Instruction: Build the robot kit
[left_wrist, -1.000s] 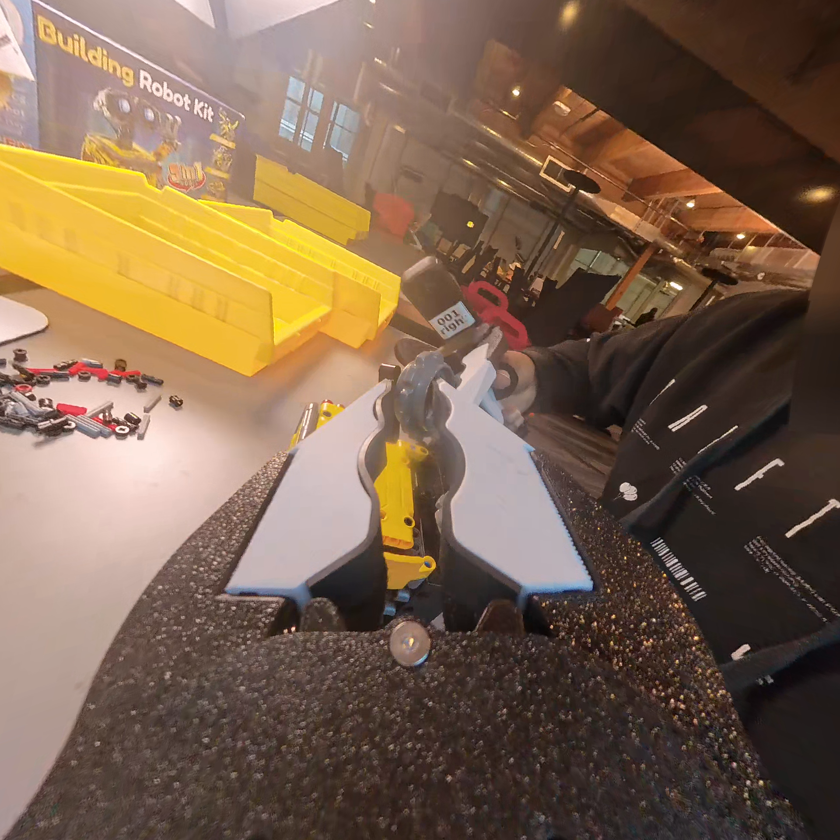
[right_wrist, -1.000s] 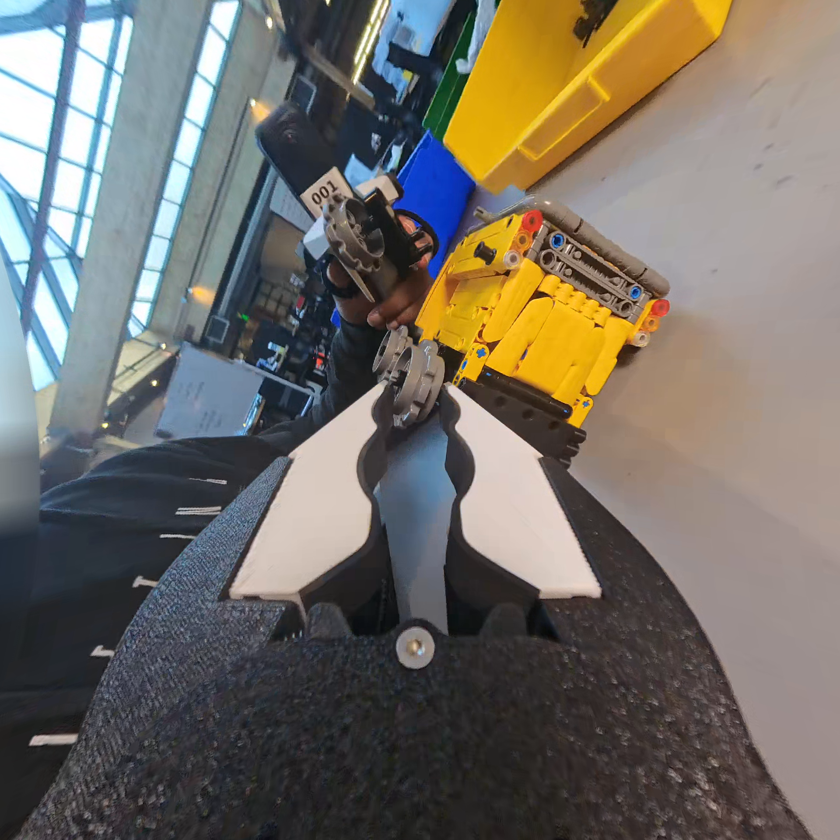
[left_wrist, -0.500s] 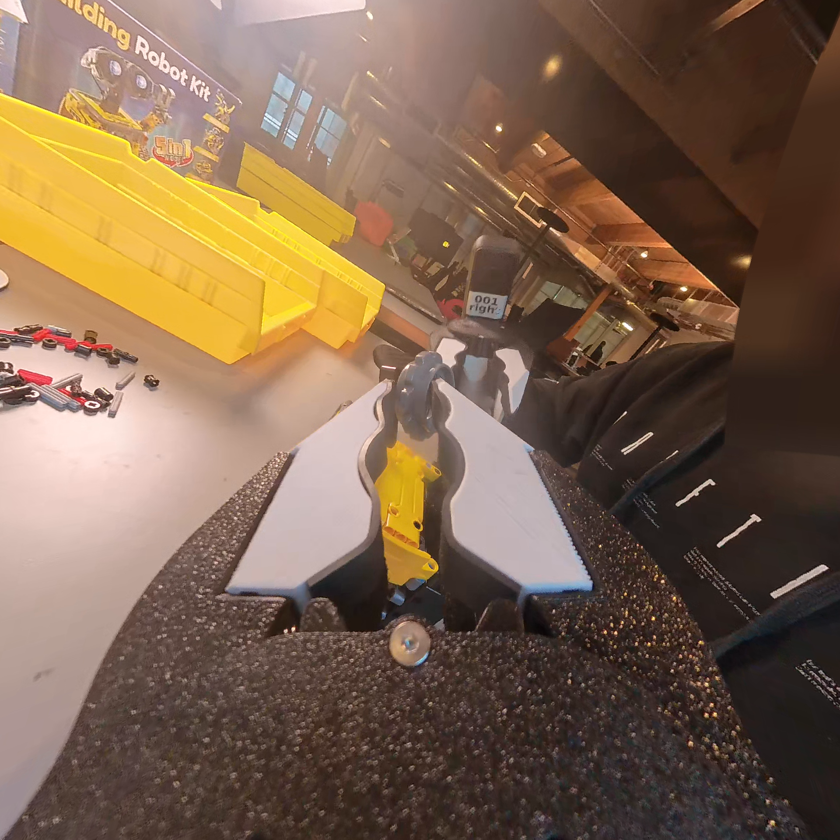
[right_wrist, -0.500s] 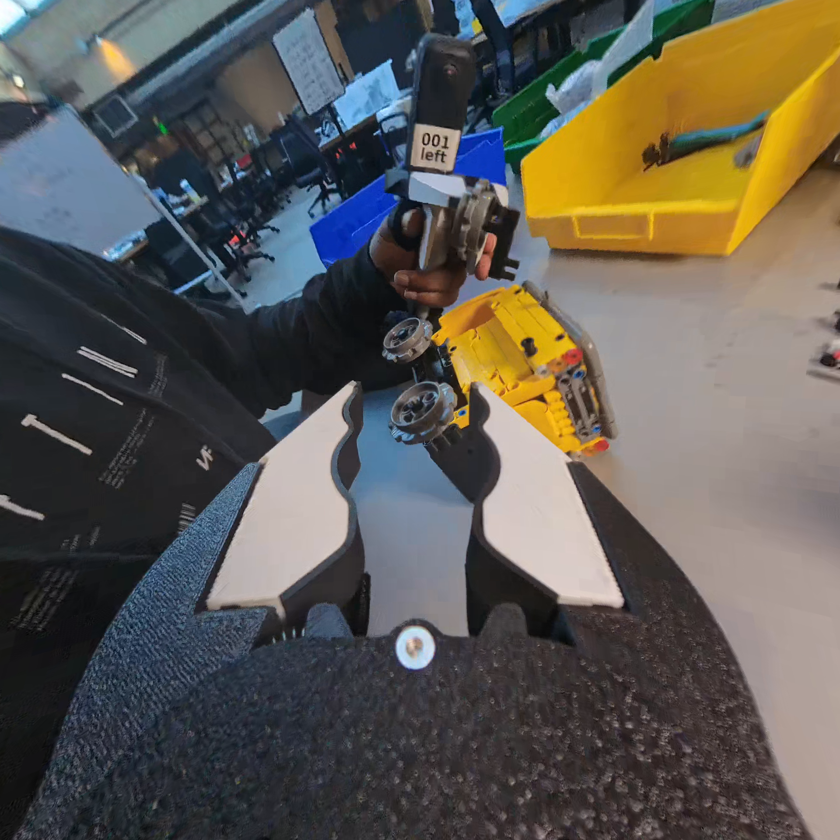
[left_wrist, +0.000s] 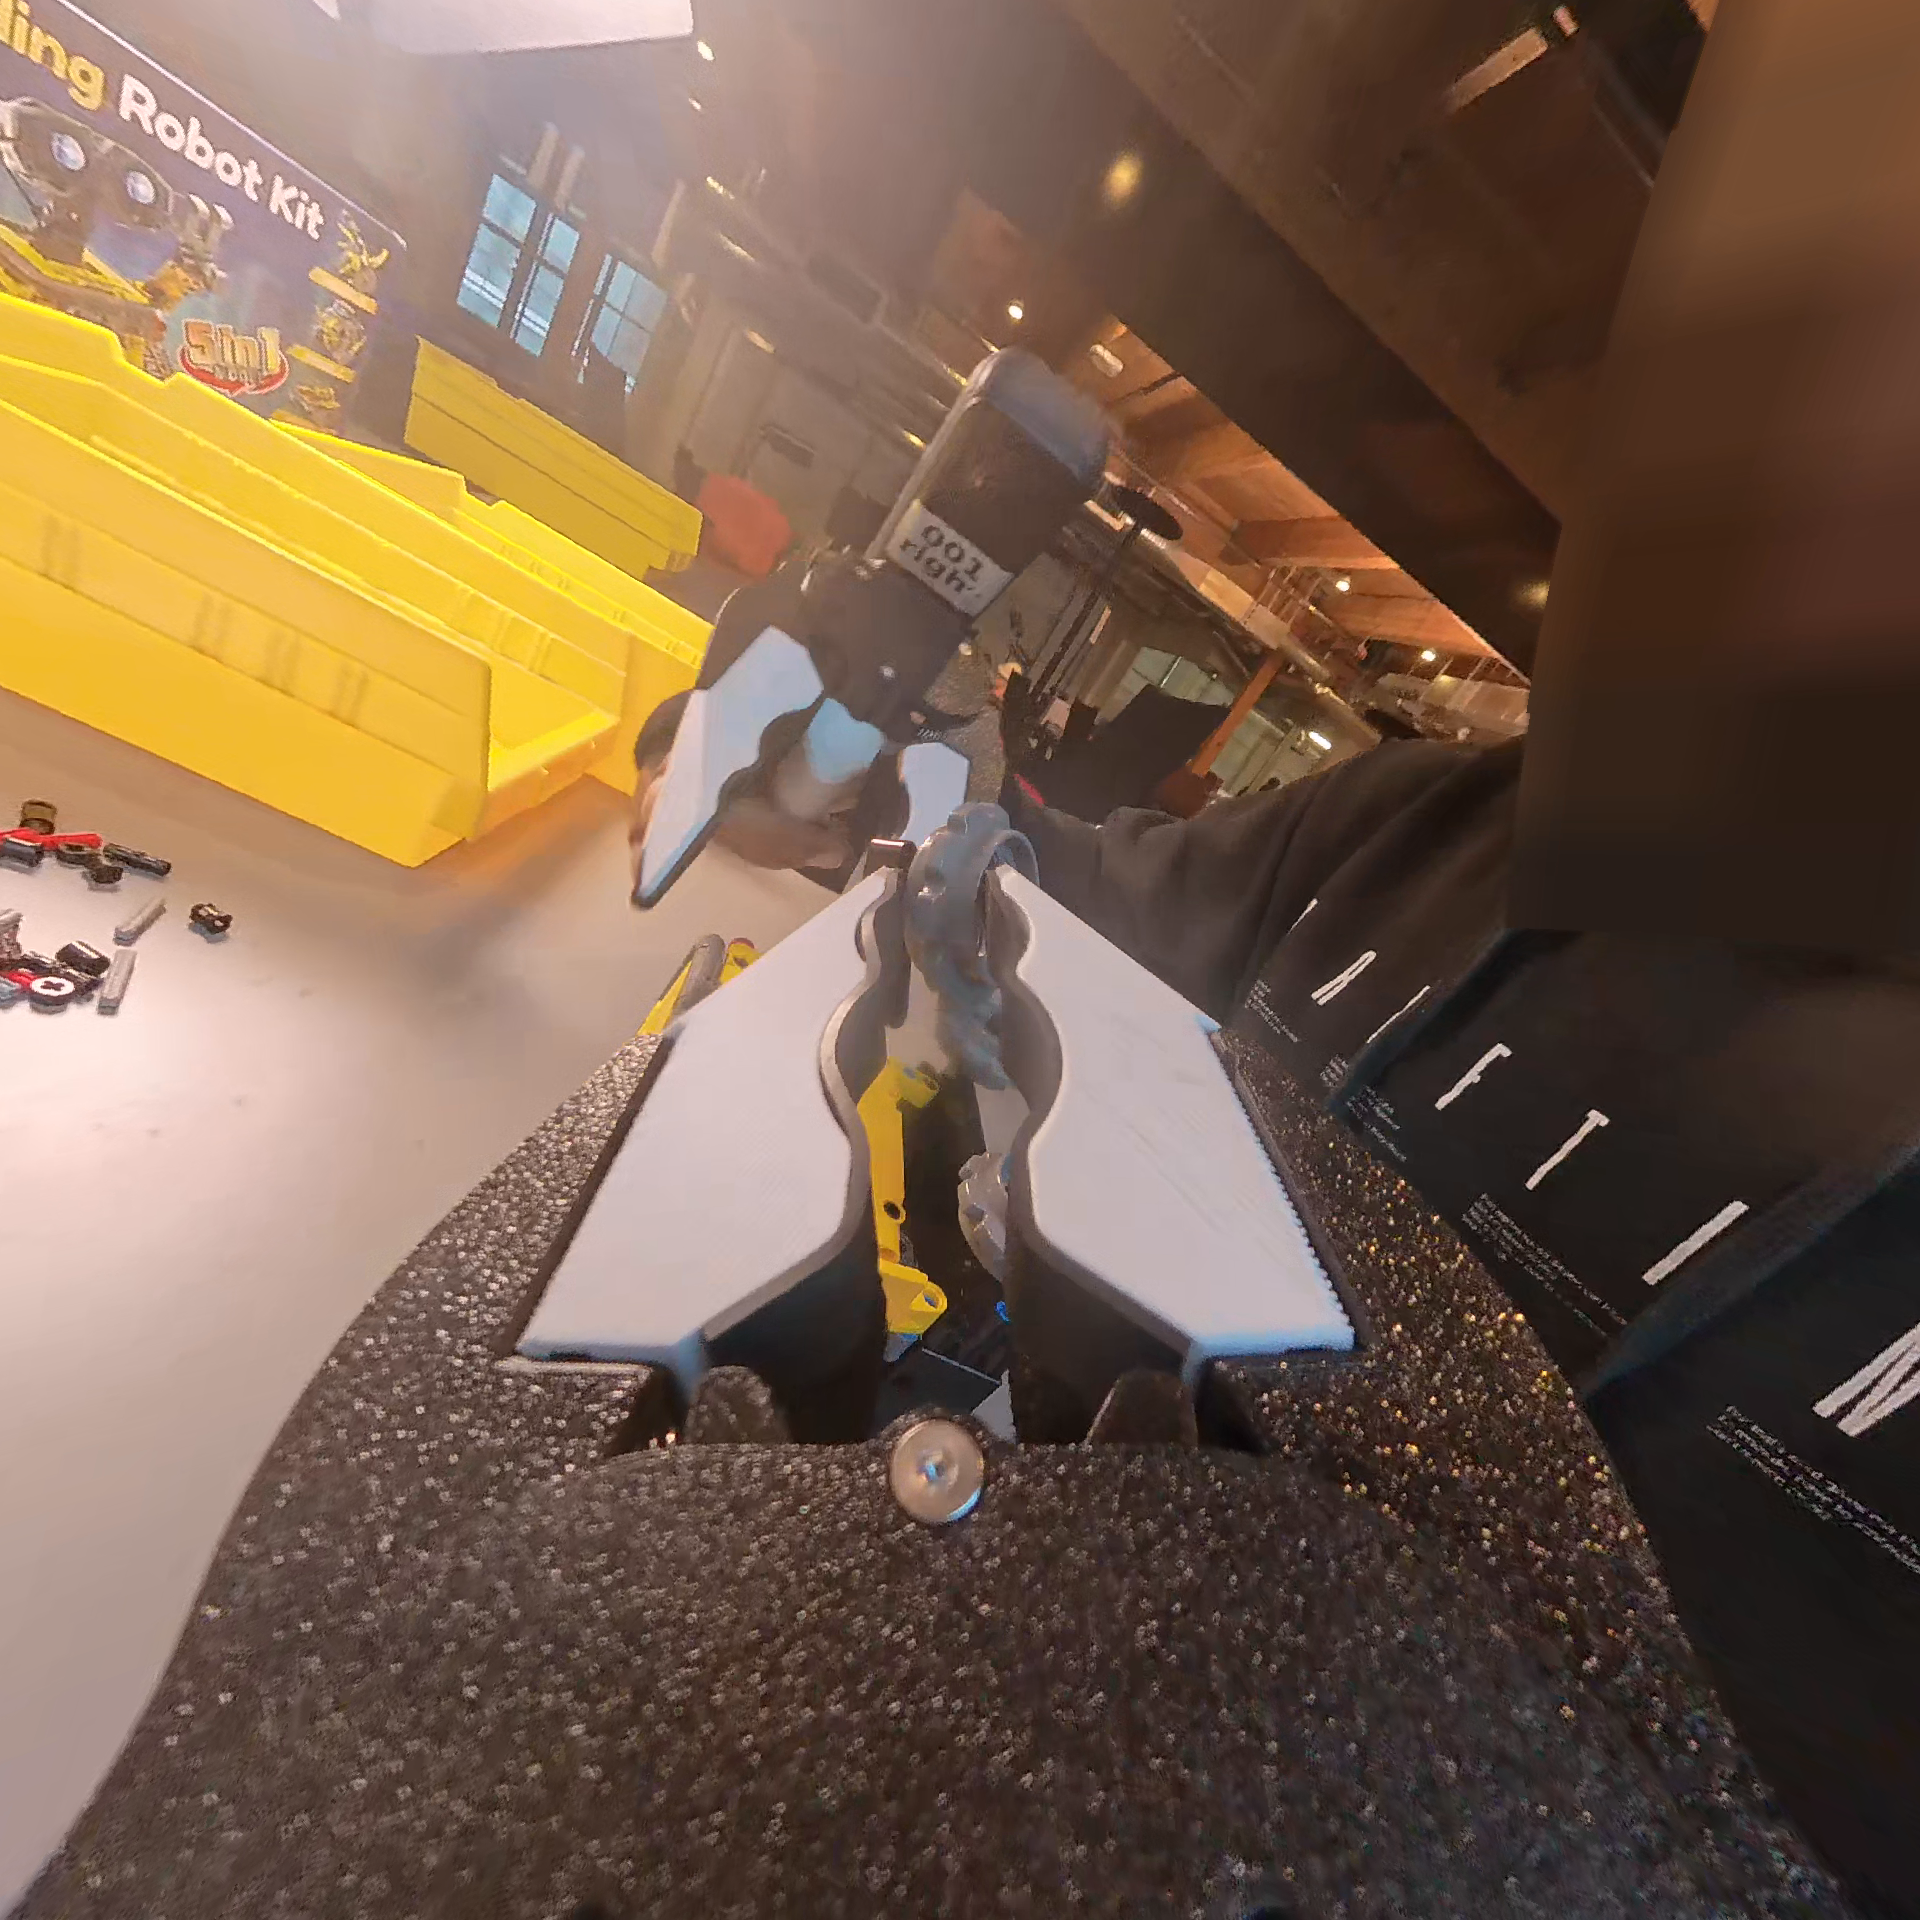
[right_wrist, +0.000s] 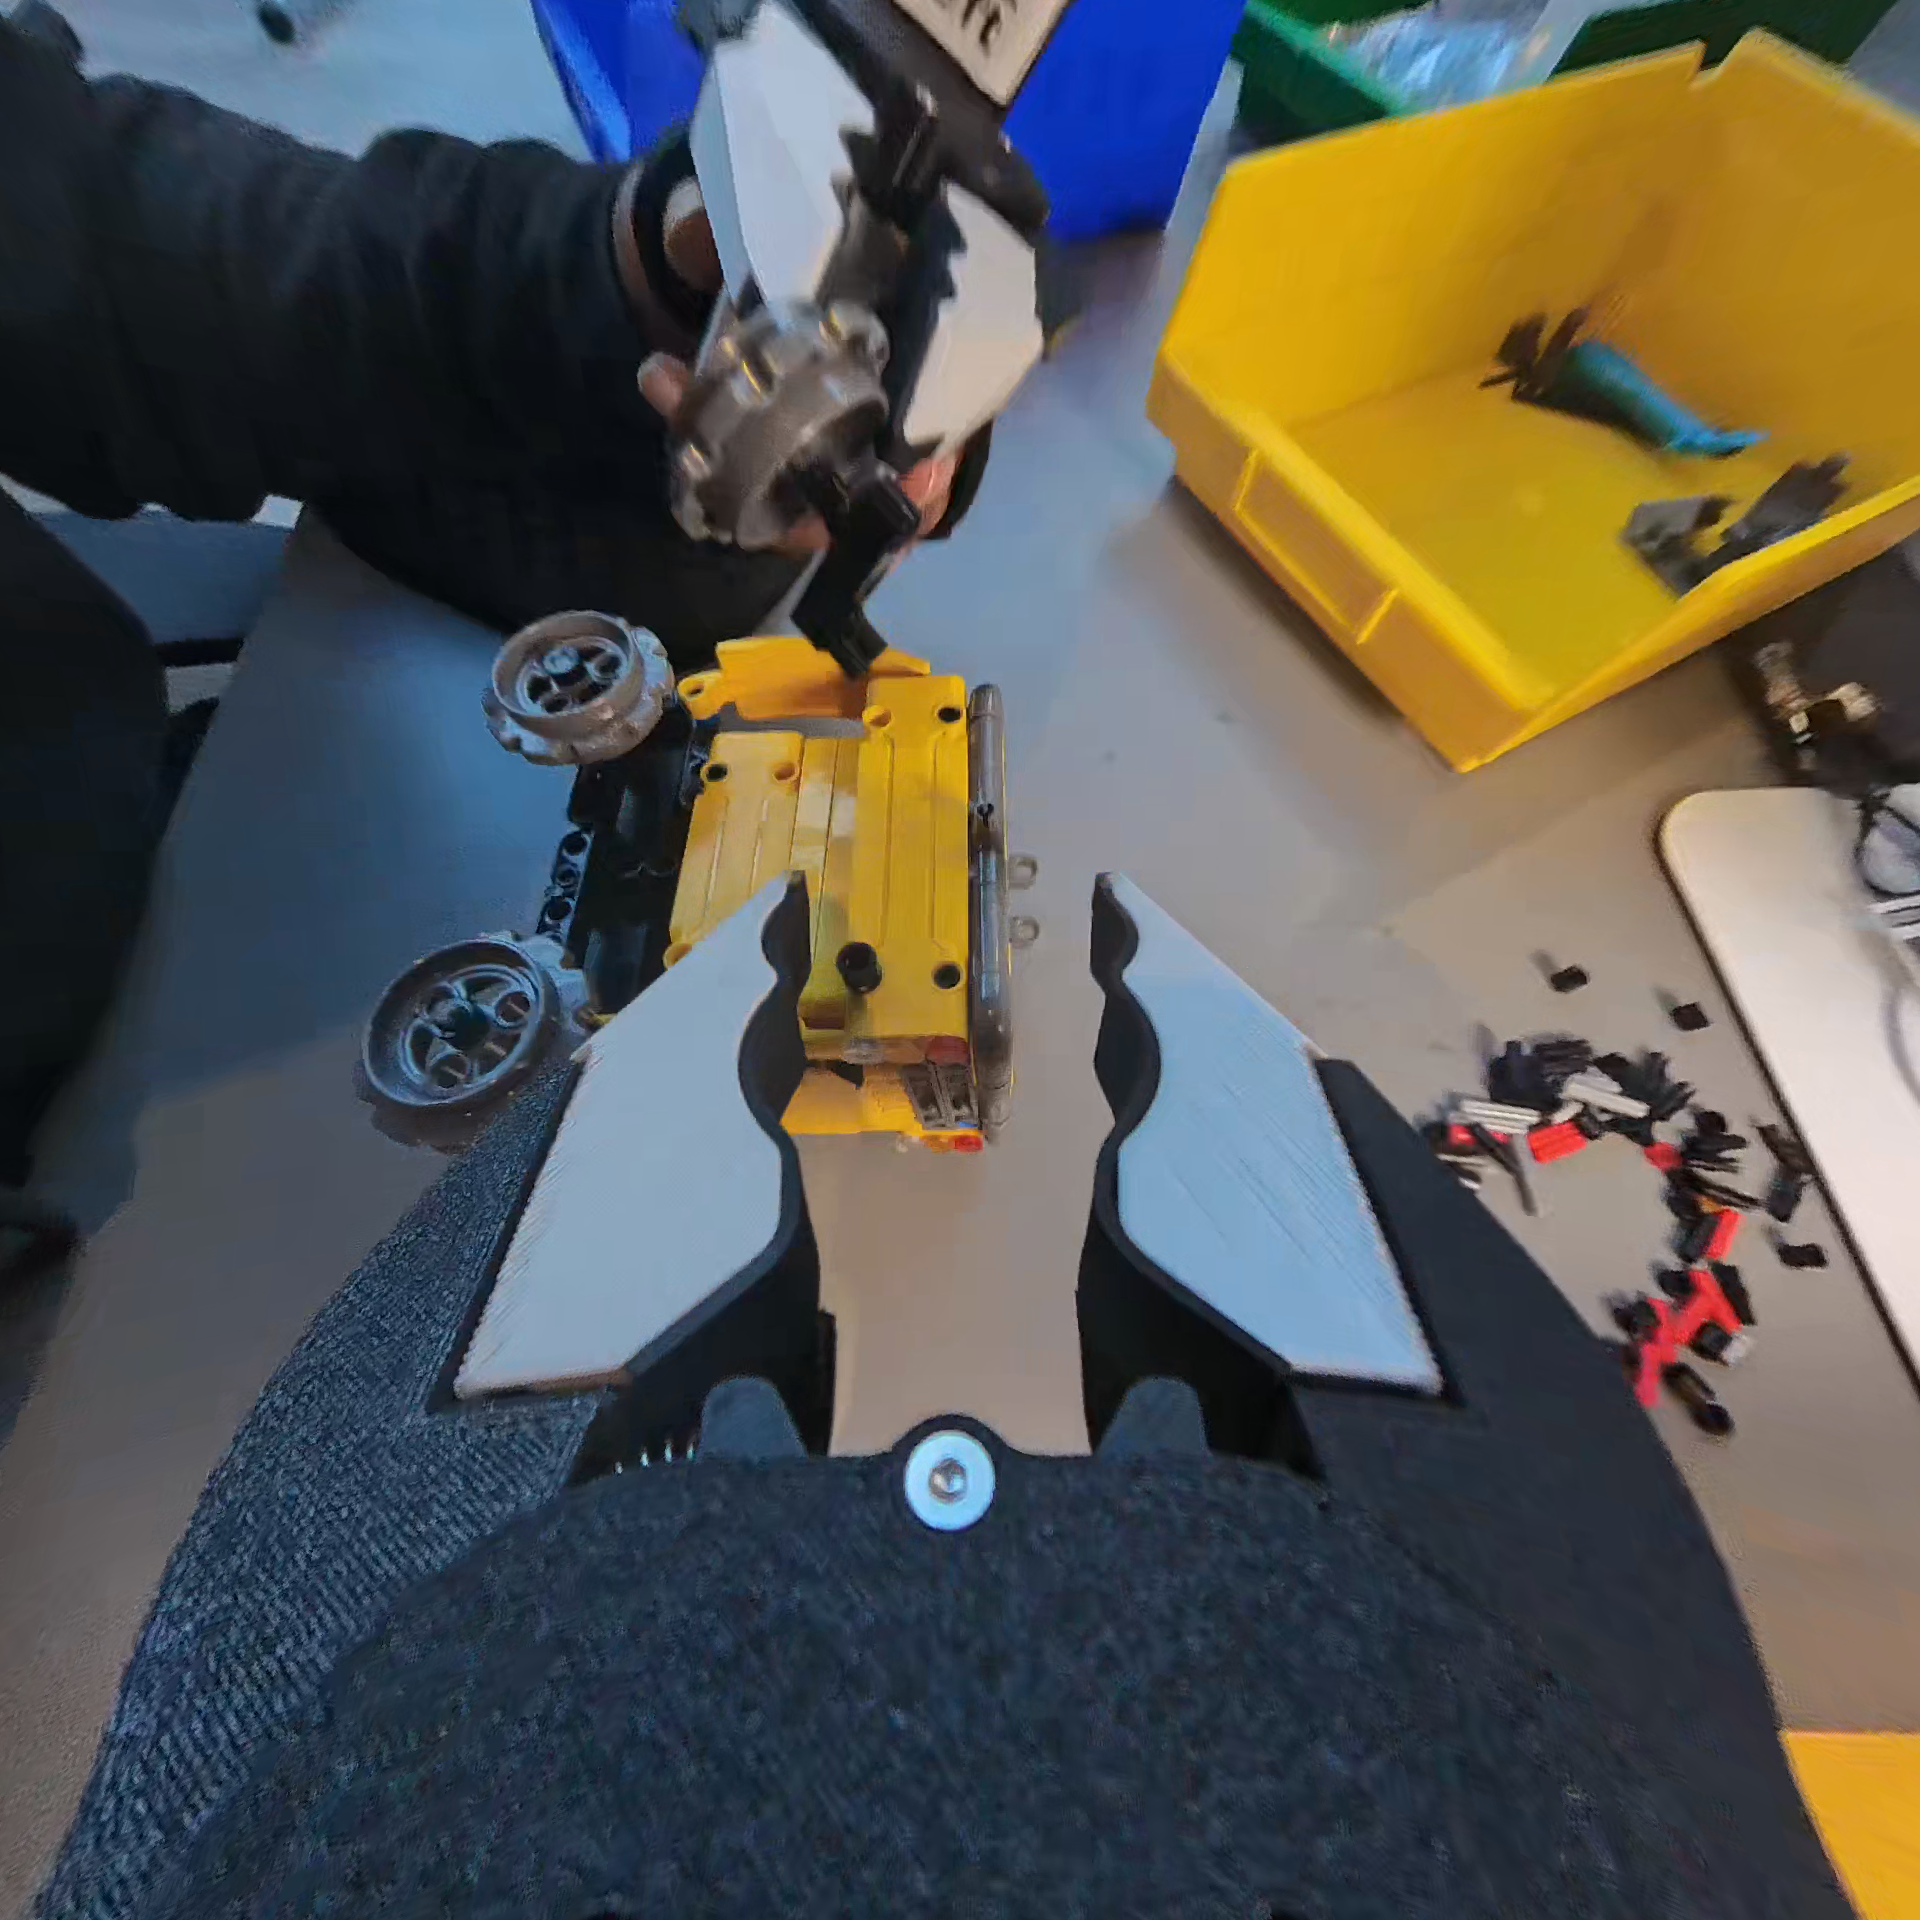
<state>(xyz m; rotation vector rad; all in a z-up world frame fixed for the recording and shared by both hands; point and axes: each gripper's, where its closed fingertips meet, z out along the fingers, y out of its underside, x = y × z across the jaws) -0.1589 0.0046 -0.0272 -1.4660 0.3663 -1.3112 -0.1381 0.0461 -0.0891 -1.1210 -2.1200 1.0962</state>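
Grey wheel (right_wrist: 769, 426) sits clamped in the left claw (right_wrist: 831, 353), at twelve o'clock above the yellow model (right_wrist: 883, 790) on the bench (right_wrist: 1195, 727). Right claw (right_wrist: 948, 894) gapes wide over it, seemingly empty.

Left claw (left_wrist: 948, 914) is clamped tight, raised and tilted; right claw (right_wrist: 948, 894) hangs above with jaws spread wide.

Your block vehicle (right_wrist: 862, 883) lies on the tabletop (right_wrist: 1195, 727), wheels (right_wrist: 457, 1029) to its left; the bin (right_wrist: 1351, 582) sits far right, loose pieces (right_wrist: 1621, 1164) near right.
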